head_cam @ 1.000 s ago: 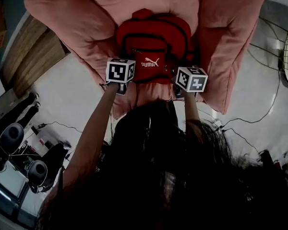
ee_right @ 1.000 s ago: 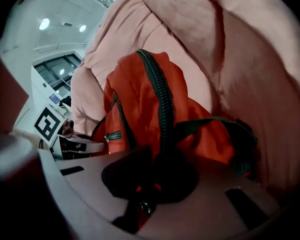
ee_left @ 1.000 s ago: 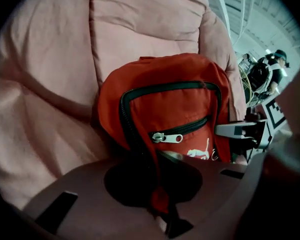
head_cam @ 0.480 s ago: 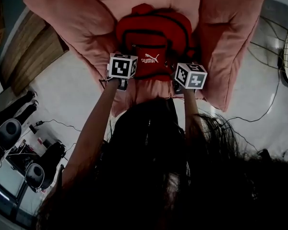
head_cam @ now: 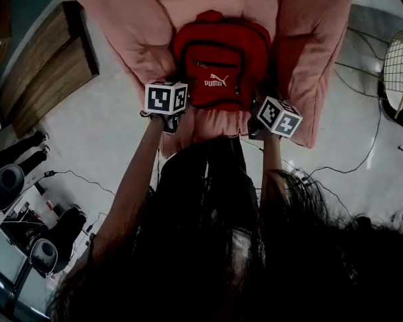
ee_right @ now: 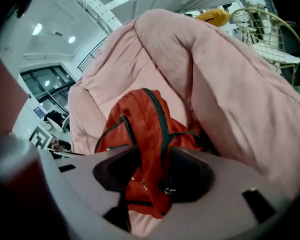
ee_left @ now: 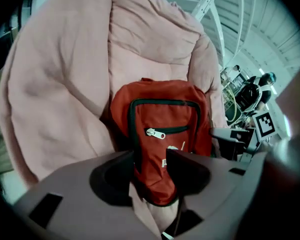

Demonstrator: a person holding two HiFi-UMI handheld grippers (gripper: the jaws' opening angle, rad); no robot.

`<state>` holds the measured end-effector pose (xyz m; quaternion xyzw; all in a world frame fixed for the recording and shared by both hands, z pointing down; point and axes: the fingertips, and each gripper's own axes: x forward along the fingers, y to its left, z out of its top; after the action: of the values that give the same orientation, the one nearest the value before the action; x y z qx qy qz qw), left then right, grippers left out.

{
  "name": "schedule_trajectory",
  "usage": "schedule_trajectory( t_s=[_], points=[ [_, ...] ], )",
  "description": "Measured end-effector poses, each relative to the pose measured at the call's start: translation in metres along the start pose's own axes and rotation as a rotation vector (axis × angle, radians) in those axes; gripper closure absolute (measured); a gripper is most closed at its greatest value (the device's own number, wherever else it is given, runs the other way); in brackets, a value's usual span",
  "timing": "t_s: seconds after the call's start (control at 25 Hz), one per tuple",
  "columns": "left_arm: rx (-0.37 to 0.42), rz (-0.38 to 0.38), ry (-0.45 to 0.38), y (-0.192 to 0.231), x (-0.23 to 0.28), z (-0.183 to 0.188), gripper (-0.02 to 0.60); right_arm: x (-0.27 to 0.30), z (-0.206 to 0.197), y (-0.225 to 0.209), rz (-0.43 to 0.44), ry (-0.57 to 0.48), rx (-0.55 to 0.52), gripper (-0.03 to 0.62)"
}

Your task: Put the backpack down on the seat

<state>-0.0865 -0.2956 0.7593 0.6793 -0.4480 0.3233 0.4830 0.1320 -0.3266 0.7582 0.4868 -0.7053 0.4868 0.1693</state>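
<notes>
A red backpack (head_cam: pixel 220 62) with dark zip trim and a white logo (head_cam: pixel 215 82) on its front pocket stands upright in the hollow of a pink cushioned seat (head_cam: pixel 154 25), its back against the padding and the seat's arms rising on either side. The left gripper (ee_left: pixel 150 170) has its jaws drawn close on the lower front of the bag, red fabric caught between them and part of the logo covered by one jaw. The right gripper (ee_right: pixel 152 173) is closed the same way on a fold at the bag's side, a zip pull hanging between its jaws. In both gripper views the grey gripper bodies cut off the backpack's bottom corners. From the head view, the person's dark hair (head_cam: pixel 242 247) fills the lower frame and hides the body; only two bare forearms (head_cam: pixel 131 180) reach forward from under it, marker cubes (head_cam: pixel 166 98) level with the bag's base. Cables (head_cam: pixel 349 166) trail across the pale floor (head_cam: pixel 101 133) beside the seat.
</notes>
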Motion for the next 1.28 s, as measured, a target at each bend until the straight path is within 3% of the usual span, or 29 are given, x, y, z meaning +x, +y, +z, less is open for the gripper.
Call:
schedule_trajectory(
  t_s=[0.24,0.6,0.72,0.88,1.04,1.28],
  points=[
    [-0.040,-0.121,-0.127,-0.020,-0.057,0.000,0.388,-0.049,0.016,0.053,0.051,-0.064,-0.049,0.410],
    [-0.011,-0.186,-0.219,-0.031,-0.143,0.012,0.388,-0.103,0.042,0.159,0.137,-0.141,-0.186,0.410],
    [0.040,-0.248,-0.268,-0.040,-0.179,0.013,0.388,-0.123,0.040,0.190,0.158,-0.172,-0.200,0.411],
    [0.065,-0.324,-0.353,-0.054,-0.225,0.000,0.390,-0.155,0.026,0.222,0.204,-0.230,-0.209,0.411],
    [0.088,-0.342,-0.432,-0.064,-0.266,-0.015,0.390,-0.187,0.005,0.252,0.244,-0.273,-0.224,0.413],
    [0.170,-0.390,-0.487,-0.084,-0.309,-0.049,0.390,-0.222,-0.031,0.286,0.256,-0.321,-0.280,0.450]
  ],
)
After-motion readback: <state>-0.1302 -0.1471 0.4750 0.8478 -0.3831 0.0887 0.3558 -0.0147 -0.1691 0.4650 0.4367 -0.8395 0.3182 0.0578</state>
